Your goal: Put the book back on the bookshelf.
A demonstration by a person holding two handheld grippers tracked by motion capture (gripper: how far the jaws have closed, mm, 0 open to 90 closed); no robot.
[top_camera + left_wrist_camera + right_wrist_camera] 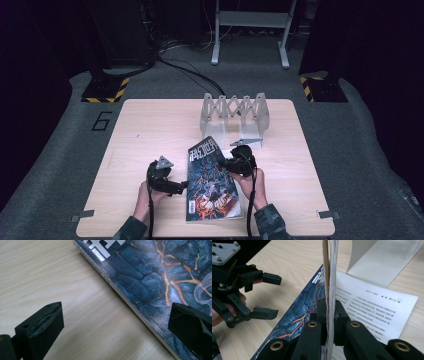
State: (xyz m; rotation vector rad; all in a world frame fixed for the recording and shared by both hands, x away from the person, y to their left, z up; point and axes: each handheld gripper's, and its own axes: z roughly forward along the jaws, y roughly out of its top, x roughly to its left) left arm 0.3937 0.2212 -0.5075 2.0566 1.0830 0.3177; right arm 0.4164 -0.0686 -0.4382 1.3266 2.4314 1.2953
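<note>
Right tongs pinch magazine edge, spine pointing away.

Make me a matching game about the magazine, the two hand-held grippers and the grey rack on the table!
Things:
1. left hand-held gripper
2. right hand-held gripper
3. magazine
4. grey rack

States or places:
A. standing at the far side of the table
B. shut on the lifted pages
C. dark cover with orange cracks
D. open, over the bare wood beside the magazine's edge

Pairs: 1-D, 2-B, 3-C, 4-A
</note>
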